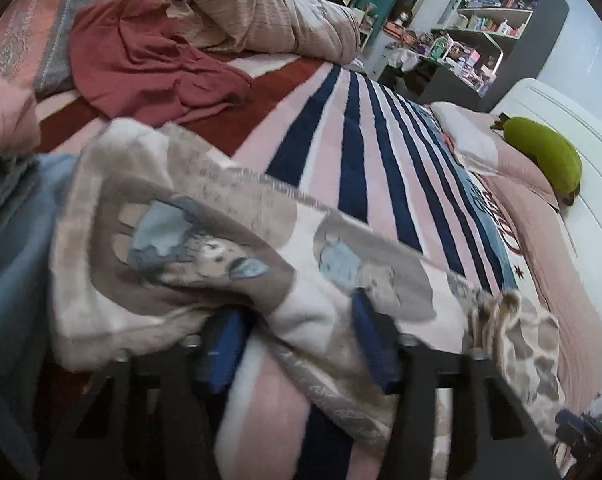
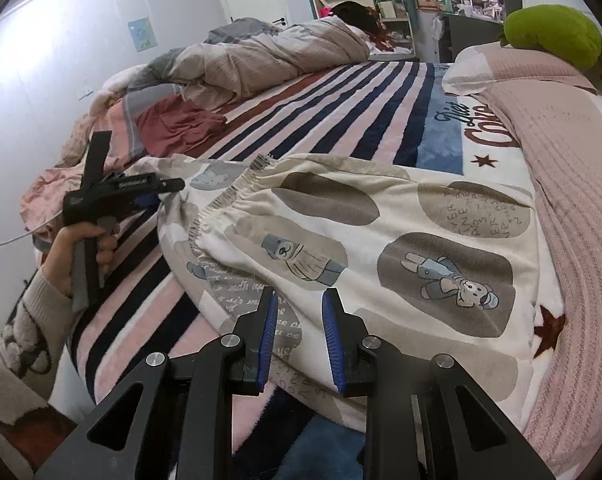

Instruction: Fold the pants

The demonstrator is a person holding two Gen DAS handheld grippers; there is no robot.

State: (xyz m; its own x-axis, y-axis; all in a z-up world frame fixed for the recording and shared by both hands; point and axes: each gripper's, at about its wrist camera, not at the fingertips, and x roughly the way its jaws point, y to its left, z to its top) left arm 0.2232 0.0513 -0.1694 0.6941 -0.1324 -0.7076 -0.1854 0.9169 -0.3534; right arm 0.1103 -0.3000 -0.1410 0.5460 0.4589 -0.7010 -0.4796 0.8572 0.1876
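Observation:
The pants (image 2: 361,248) are cream with brown ovals and bear prints, lying on the striped bed blanket (image 2: 341,100). In the right wrist view my right gripper (image 2: 299,312) is open and empty, just above the pants' near edge. My left gripper (image 2: 169,186) shows at the left in that view, held in a hand, its tip at the waistband corner. In the left wrist view the pants (image 1: 221,240) are draped over the left gripper (image 1: 297,332), hiding most of its blue fingers (image 1: 225,344). The frame is blurred, so the jaw state is unclear.
A dark red garment (image 1: 153,60) lies on the bed's far side, with a bunched beige duvet (image 2: 269,56) behind it. A pink knit blanket (image 2: 573,184) and a green plush (image 2: 557,36) lie along the right. Shelves (image 1: 497,28) stand beyond the bed.

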